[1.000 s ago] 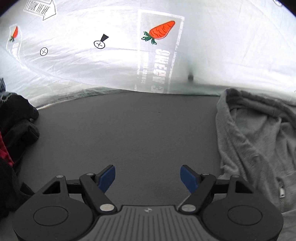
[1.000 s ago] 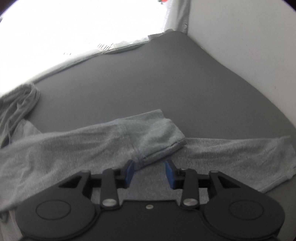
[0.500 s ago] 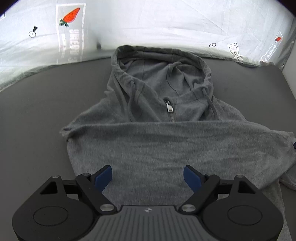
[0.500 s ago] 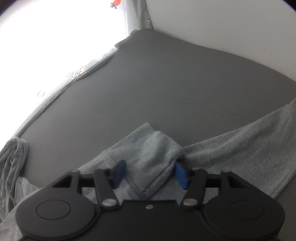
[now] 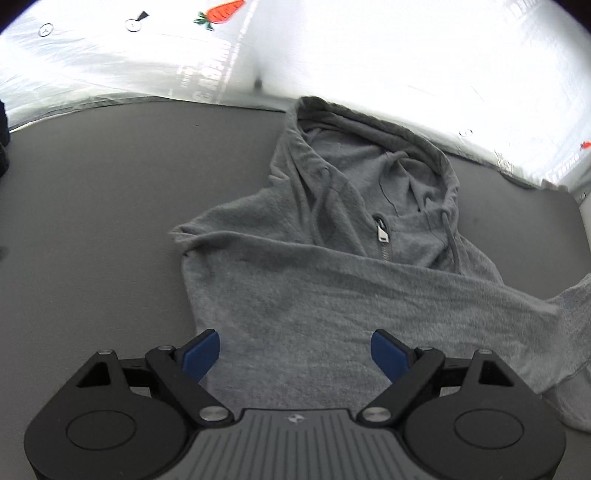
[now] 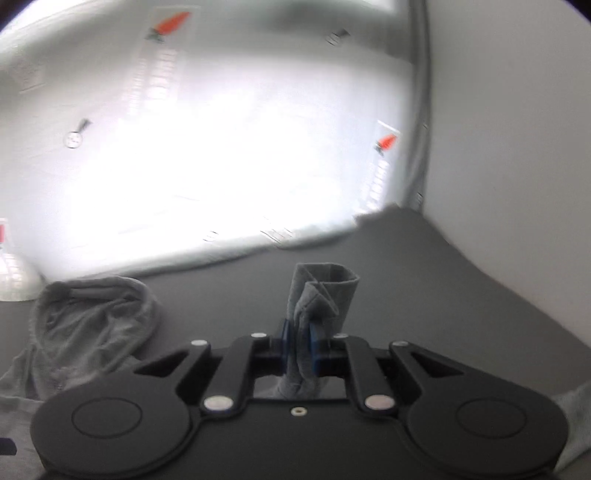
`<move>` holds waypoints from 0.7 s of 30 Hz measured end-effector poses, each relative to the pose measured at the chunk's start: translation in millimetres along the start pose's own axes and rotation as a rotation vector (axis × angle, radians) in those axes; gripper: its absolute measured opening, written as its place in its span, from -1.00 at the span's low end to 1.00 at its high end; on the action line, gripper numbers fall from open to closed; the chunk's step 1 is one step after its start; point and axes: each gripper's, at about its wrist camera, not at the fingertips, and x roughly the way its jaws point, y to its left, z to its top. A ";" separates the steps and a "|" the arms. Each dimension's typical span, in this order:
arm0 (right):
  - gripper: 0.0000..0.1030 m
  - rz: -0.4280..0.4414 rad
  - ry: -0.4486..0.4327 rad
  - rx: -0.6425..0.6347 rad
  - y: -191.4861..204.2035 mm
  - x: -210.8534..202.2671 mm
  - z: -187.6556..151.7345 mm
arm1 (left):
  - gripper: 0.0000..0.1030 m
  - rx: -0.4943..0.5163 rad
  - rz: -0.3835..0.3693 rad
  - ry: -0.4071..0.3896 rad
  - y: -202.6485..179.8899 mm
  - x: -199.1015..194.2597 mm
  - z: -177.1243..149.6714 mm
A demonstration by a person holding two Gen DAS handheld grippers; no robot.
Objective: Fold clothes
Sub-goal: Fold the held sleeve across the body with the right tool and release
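Hoodie (image 5: 332, 302): grey, flat on dark worktop (image 5: 92, 221).
Left claw (image 5: 295, 354): spread wide over hoodie.
Right claw (image 6: 299, 345): clamped on sleeve cuff (image 6: 325, 291).

We see a dark grey table surface (image 5: 92, 221) running back to a translucent white sheet (image 5: 369, 55), brightly backlit and printed with orange carrots (image 5: 221, 10) and small crossed circles. At the right of the right wrist view a plain white wall (image 6: 517, 147) meets the sheet.
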 end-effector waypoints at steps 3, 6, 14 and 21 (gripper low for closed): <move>-0.77 0.152 -0.076 -0.126 63.7 -22.7 -2.8 | 0.74 -0.073 0.033 -0.045 26.5 -15.3 6.5; -0.78 0.335 -0.134 -0.308 130.8 -43.9 -21.0 | 0.74 -0.145 0.064 -0.087 53.1 -33.2 6.0; -0.38 0.634 -0.008 -0.789 255.9 -53.4 -117.8 | 0.74 -0.248 0.155 -0.107 106.5 -62.3 -18.1; 0.19 0.543 0.041 -0.719 216.6 -62.2 -115.2 | 0.74 -0.238 0.128 -0.085 101.3 -59.1 -26.0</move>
